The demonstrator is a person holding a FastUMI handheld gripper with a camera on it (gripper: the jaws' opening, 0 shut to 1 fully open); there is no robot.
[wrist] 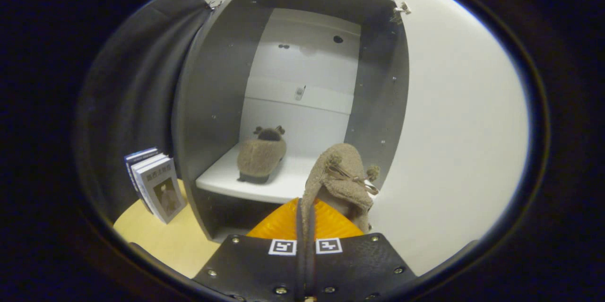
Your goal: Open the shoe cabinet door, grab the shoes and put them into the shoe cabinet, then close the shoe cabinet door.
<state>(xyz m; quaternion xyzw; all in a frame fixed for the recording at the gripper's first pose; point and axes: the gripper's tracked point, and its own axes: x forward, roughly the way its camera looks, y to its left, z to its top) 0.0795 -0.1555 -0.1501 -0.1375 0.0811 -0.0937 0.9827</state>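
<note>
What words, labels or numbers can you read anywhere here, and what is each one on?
Books left of the shoe cabinet: cover print, too blurred to read.
Gripper, jaws shut on a shoe: two square black-and-white markers, patterns, not text.
Other shoe on the cabinet shelf: no text.

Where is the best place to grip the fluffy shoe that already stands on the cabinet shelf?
Probably the open heel collar of the shoe on the shelf, coming from the front through the open door. Its heel faces outward and the rim is thin. The claw is shut on the second shoe.
</note>
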